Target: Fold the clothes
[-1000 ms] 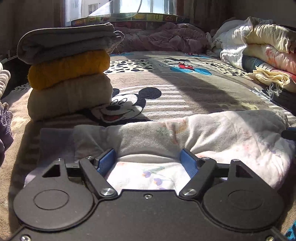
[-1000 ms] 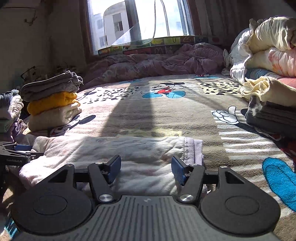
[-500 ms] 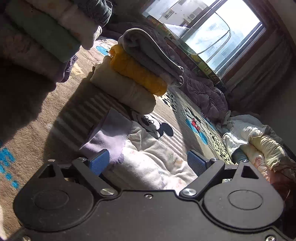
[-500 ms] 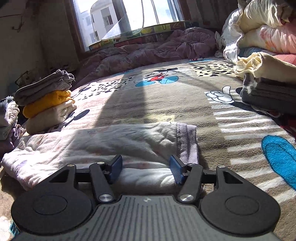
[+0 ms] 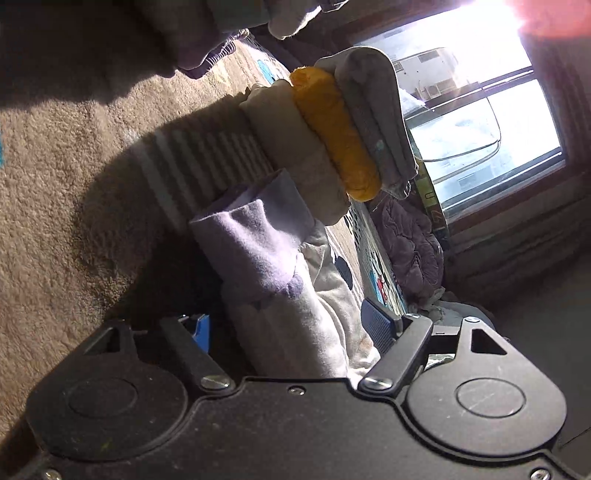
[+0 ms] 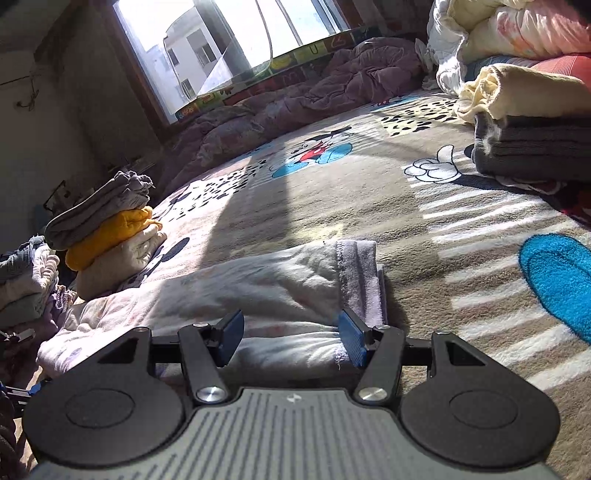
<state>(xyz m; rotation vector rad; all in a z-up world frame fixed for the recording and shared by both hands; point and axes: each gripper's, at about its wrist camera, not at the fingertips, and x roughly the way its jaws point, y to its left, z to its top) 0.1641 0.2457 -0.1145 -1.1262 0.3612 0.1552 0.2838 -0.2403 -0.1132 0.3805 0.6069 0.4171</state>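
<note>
A white floral garment (image 6: 240,291) lies stretched across the cartoon blanket, with a lilac hem (image 6: 356,280) at its right end. My right gripper (image 6: 290,341) is open, low over the garment's near edge beside that hem. In the left wrist view the camera is rolled far over. The garment's other end (image 5: 295,321), with its lilac cuff (image 5: 255,243), rises up between the fingers of my left gripper (image 5: 290,328). That gripper is open, and a gap shows beside its left pad (image 5: 199,330). Behind stands a folded stack (image 5: 332,129) of grey, yellow and cream pieces.
The folded stack (image 6: 107,236) sits at the left of the blanket (image 6: 332,199), next to another pile (image 6: 26,280). Dark and cream folded clothes (image 6: 535,147) and heaped bedding (image 6: 498,29) fill the right. A purple quilt (image 6: 332,85) lies under the window.
My left gripper has rolled sideways and swung to the garment's left end, where the lilac cuff now stands up between its fingers. My right gripper has tilted slightly and stays at the near edge.
</note>
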